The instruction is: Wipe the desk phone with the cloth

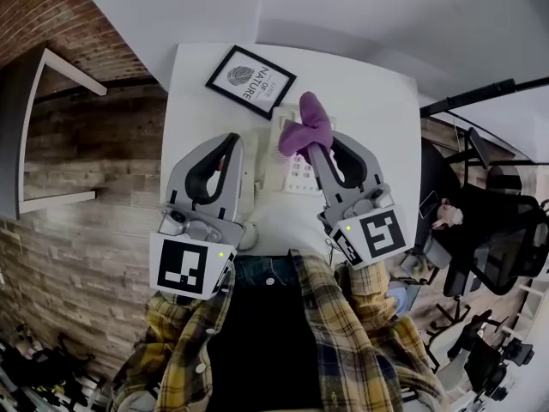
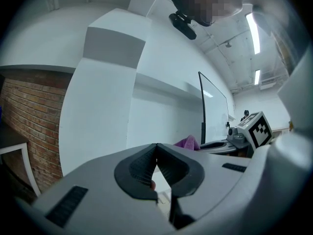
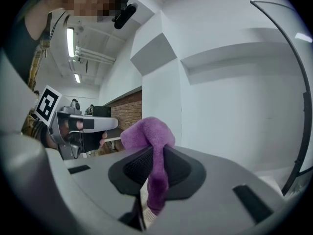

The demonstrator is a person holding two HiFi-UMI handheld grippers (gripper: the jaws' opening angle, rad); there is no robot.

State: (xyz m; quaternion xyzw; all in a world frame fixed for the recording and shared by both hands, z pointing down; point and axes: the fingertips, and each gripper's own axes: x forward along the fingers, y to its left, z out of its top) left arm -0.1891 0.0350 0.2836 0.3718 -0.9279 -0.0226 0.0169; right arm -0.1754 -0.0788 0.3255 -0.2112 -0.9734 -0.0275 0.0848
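Note:
The white desk phone (image 1: 296, 175) sits on the white desk (image 1: 377, 136), its keypad showing between the two grippers. My right gripper (image 1: 318, 148) is shut on the purple cloth (image 1: 304, 127), which bunches above the jaw tips over the phone's upper part. In the right gripper view the cloth (image 3: 152, 146) hangs down between the shut jaws of that gripper (image 3: 155, 155). My left gripper (image 1: 233, 141) lies over the phone's left side. Its jaws meet at the tips with nothing in them in the left gripper view (image 2: 156, 146), where the cloth (image 2: 189, 142) peeks out to the right.
A black-framed leaf picture (image 1: 250, 81) lies at the desk's far side, just beyond the phone. A brick wall (image 1: 77, 170) runs along the left. Office chairs (image 1: 480, 221) and a black bar (image 1: 480, 94) stand to the right. A coiled cord (image 1: 250, 235) lies near the front edge.

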